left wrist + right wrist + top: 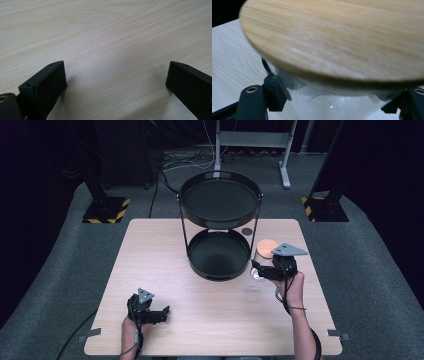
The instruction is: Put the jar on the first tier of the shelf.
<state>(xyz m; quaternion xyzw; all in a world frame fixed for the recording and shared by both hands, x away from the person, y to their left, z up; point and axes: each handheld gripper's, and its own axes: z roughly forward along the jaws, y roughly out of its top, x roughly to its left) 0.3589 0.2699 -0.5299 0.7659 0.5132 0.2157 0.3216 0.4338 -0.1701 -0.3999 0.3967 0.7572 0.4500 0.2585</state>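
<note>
Glass jar [322, 105] with a round wooden lid [342, 37] sits clamped between the jaws of the right gripper [274, 269] at right of centre in the high view, on the table [165, 250] just beside the two-tier black tray stand [220, 227]. Nearer, at lower left of that view, the left gripper [150, 312] rests low over bare wood, jaws spread wide and holding nothing. Farther back, the stand's upper tray [220, 200] lies above its lower tray [218, 254].
</note>
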